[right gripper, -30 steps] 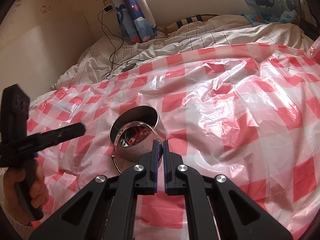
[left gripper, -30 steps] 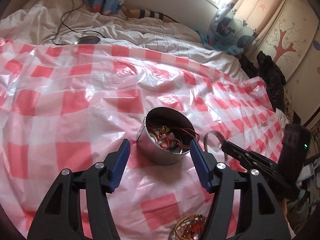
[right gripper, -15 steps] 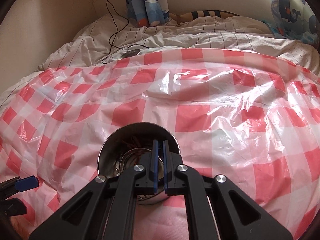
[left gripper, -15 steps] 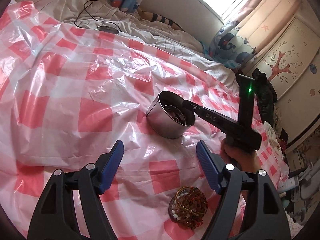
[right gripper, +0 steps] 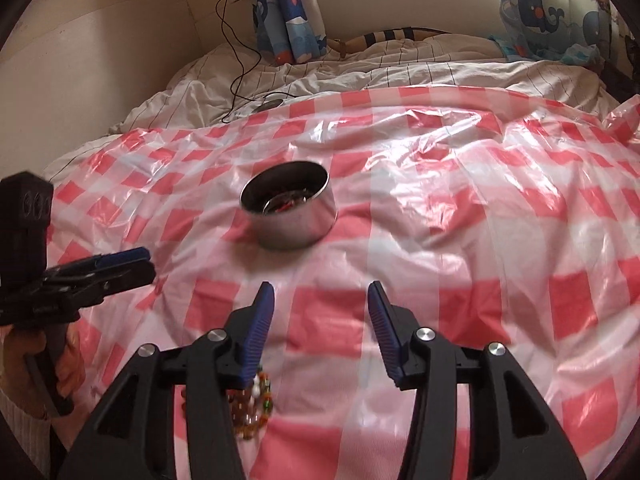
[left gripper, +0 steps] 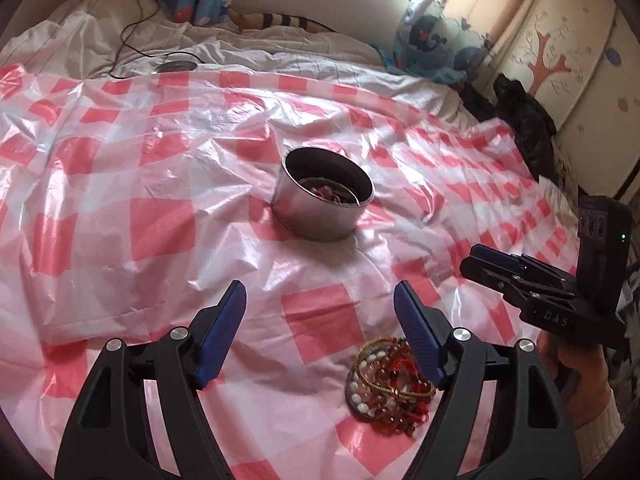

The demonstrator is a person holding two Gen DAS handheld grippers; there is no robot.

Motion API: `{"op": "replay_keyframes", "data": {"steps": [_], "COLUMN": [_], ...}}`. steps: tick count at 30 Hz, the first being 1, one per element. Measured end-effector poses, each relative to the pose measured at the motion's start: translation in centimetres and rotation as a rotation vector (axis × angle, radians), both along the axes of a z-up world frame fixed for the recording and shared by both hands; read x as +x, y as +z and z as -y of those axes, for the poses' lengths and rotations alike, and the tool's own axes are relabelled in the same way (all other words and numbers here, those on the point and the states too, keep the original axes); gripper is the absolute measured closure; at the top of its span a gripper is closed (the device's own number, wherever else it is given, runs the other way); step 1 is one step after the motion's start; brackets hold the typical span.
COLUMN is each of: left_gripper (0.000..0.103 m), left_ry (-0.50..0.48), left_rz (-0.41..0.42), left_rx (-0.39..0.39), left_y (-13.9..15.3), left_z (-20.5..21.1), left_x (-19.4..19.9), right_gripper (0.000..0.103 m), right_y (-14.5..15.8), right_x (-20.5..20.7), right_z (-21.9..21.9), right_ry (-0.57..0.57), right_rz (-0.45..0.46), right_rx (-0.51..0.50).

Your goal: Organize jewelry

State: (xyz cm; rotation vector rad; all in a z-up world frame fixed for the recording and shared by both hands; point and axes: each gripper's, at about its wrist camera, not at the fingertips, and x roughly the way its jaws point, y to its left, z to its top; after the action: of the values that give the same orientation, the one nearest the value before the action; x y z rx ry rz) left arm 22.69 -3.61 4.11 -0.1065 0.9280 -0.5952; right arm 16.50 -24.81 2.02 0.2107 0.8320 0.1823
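We are putting jewelry away into the metal tin [left gripper: 326, 200], which sits on the red and white plastic sheet [left gripper: 120, 184] spread over the bed. Some red and shiny pieces already lie inside it. One pile of bead bracelets [left gripper: 390, 384] is left on the sheet, near us and well apart from the tin.

Our left tongs [left gripper: 320, 320] are wide open and hold nothing. Our right tongs [right gripper: 320, 312] are open too, with nothing between them.

We think the next step is to pick up the bead pile. One pair of tongs must drop down over it, close on the strings, then carry it to the tin.

The left view shows the whole pile, just beside the right finger. The right view shows only a few beads [right gripper: 252, 404] peeking out under its left finger
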Motion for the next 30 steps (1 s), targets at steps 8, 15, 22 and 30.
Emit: {"op": "replay_keyframes", "data": {"steps": [8,15,22,30], "left_gripper": [0.03,0.03,0.045,0.1], "left_ry": [0.004,-0.043,-0.088,-0.033], "left_rz": [-0.104,-0.173,-0.163,-0.198], "left_rx": [-0.099,-0.187,-0.096,-0.088], "left_y": [-2.9,-4.0,-5.1,-6.1], "left_z": [-0.2,1.0,3.5,2.7], "left_x": [-3.4,-2.7,-2.7,-1.7], "right_gripper": [0.056,0.056,0.056,0.053], "right_y": [-2.3,-2.1,-2.0,-2.1], "right_x": [-0.7,-0.6,-0.2,0.1], "right_z": [-2.5,0.1,0.9,0.5], "right_ry": [0.138,0.015,0.005,0.016], "right_rz": [-0.093,-0.082,-0.082,-0.084], "right_rx": [0.074,0.089,0.135,0.137]}}
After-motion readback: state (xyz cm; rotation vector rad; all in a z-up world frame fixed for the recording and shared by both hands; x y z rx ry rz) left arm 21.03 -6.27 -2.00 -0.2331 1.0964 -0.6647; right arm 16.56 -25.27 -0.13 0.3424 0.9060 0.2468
